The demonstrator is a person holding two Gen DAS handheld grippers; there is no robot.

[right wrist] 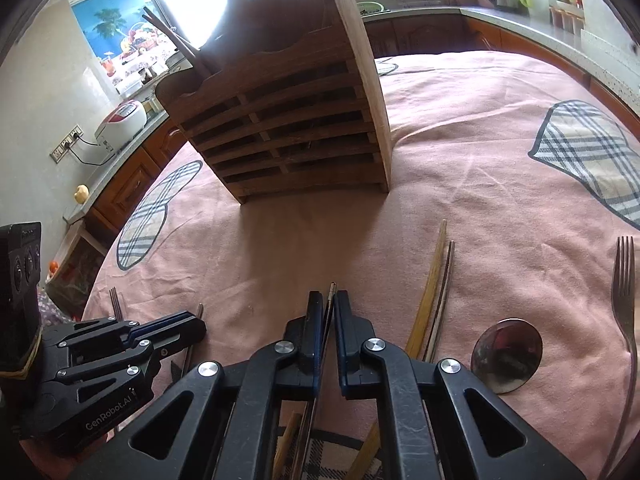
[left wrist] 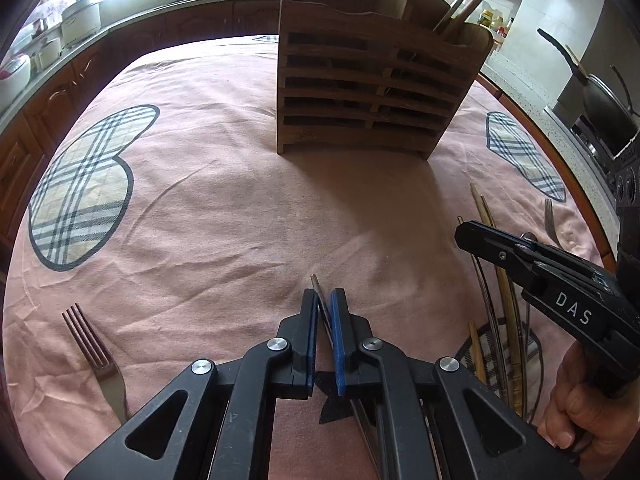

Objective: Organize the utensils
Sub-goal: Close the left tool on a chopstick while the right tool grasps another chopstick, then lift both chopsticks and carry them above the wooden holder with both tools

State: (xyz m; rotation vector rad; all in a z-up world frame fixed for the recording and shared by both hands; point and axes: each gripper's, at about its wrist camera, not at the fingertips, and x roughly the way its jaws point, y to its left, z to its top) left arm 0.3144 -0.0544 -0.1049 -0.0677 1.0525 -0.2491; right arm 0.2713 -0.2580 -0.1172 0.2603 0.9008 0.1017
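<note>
A slatted wooden utensil holder (left wrist: 360, 92) (right wrist: 288, 120) stands on the pink tablecloth, with chopsticks and other utensils sticking out of its top. In the left wrist view my left gripper (left wrist: 325, 295) is shut on a thin metal chopstick (left wrist: 316, 282) whose tip pokes out past the blue pads. My right gripper (right wrist: 329, 297) is shut on a dark thin chopstick (right wrist: 331, 289) in the same way. Each gripper shows in the other's view: the right gripper (left wrist: 466, 234) at the right edge, the left gripper (right wrist: 198, 326) at lower left. Both point down at the cloth, in front of the holder.
A fork (left wrist: 96, 344) lies left of my left gripper. Loose chopsticks (right wrist: 432, 280), a round spoon bowl (right wrist: 506, 360) and another fork (right wrist: 624, 292) lie to the right. A hand (left wrist: 576, 412) holds the right gripper. Kitchen counters with pots and a rice cooker (right wrist: 120, 124) ring the table.
</note>
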